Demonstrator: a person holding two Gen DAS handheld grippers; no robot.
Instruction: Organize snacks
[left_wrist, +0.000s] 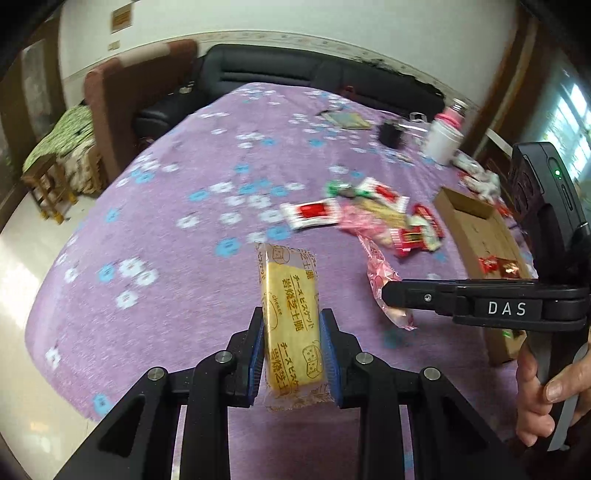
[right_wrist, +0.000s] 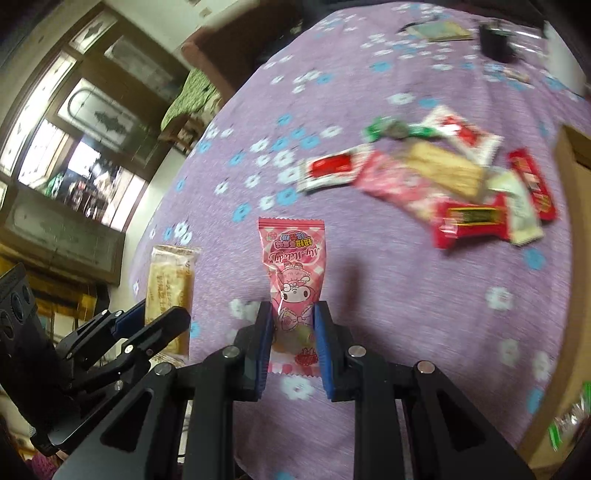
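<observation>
My left gripper (left_wrist: 291, 350) is shut on a yellow cheese biscuit packet (left_wrist: 290, 317), held upright above the purple flowered tablecloth (left_wrist: 177, 236). My right gripper (right_wrist: 293, 347) is shut on a pink cartoon candy packet (right_wrist: 295, 273), also lifted off the cloth. In the left wrist view the right gripper (left_wrist: 391, 295) comes in from the right with the pink packet (left_wrist: 384, 288) at its tip. In the right wrist view the left gripper (right_wrist: 155, 321) shows at the left with the biscuit packet (right_wrist: 171, 291). A pile of loose snack packets (left_wrist: 369, 214) (right_wrist: 424, 173) lies on the cloth beyond.
An open cardboard box (left_wrist: 476, 229) holding a few red packets sits at the right of the table. A white jar (left_wrist: 443, 140) and a dark object (left_wrist: 391, 134) stand at the far side. A black sofa (left_wrist: 295, 74) and a brown chair (left_wrist: 122, 96) lie behind. A hand (left_wrist: 546, 387) grips the right tool.
</observation>
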